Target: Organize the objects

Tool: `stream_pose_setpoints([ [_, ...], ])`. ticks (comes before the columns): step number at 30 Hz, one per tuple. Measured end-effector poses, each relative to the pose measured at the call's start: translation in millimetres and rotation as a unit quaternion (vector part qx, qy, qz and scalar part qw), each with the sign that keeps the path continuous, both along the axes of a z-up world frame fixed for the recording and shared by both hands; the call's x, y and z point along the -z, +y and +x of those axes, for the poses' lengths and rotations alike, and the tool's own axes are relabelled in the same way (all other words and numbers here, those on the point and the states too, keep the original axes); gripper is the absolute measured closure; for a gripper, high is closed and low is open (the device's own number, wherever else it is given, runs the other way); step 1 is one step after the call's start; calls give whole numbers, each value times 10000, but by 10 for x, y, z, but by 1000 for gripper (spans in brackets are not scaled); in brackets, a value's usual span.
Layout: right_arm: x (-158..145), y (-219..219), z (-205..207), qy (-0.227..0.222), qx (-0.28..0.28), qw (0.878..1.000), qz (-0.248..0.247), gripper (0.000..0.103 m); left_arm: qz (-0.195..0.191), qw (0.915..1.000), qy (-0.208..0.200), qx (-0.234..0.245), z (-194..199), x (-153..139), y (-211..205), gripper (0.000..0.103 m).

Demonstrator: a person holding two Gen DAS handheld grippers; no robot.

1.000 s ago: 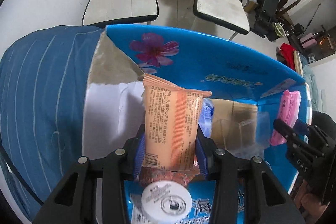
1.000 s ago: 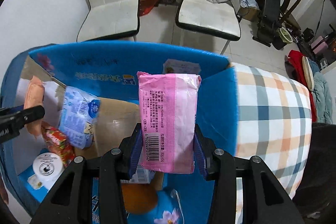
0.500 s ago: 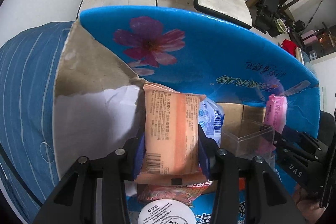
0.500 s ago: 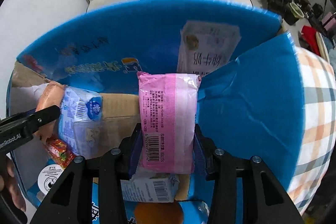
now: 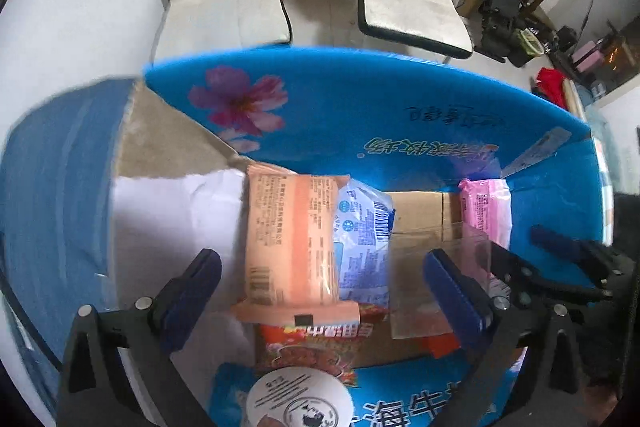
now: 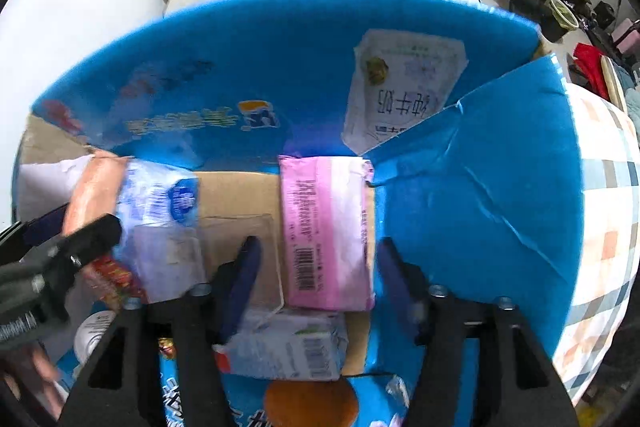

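orange pack and pink pack, clamped a second ago, now lie loose in the blue box between the opening left tongs and right tongs, so both placements look done.

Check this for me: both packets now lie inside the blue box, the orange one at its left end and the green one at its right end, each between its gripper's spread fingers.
One thing is wrong: the packet at the right end is pink, not green. The right wrist view shows the pink packet lying between the right gripper's opening fingers. The orange packet, blue box and left gripper are as stated.
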State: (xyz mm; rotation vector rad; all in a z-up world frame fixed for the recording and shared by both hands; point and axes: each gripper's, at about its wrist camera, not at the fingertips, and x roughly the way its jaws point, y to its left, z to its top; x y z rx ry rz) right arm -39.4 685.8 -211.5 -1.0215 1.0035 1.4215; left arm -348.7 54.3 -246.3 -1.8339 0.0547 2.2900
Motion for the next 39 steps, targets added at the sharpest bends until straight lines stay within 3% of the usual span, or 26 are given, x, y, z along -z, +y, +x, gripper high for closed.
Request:
stream_pose_setpoints([
  [2, -58, -48, -29, -59, 26, 10000, 21, 18, -82, 9999, 133, -8, 72, -76, -8, 0],
  [6, -120, -155, 4, 90, 167, 9998, -57, 11, -53, 9998, 204, -26, 243, -222, -43, 0],
  [16, -552, -855, 14, 187, 358, 9991, 143, 11, -174, 9971, 737, 75, 771, -782, -44, 0],
  [20, -917, -1276, 21, 236, 405, 9984, 326, 11, -80, 9953, 970, 30, 1108, -1113, -107, 0],
  [24, -1269, -1658, -51, 345, 474, 9971, 476, 2, -13, 9926, 1210, -99, 1445, -1507, -164, 0],
  [28, -1653, -2082, -37, 479, 532, 9957, 592, 1, 55, 9893, 1443, -211, 1773, -1902, -265, 0],
  [32, -2063, -2552, -65, 495, 521, 9952, 669, 1, 7, 9875, 1545, -305, 2061, -2160, -328, 0],
  [39, -2468, -3154, -84, 568, 436, 9950, 698, 1, -46, 9876, 1500, -460, 2516, -2424, -416, 0],
])
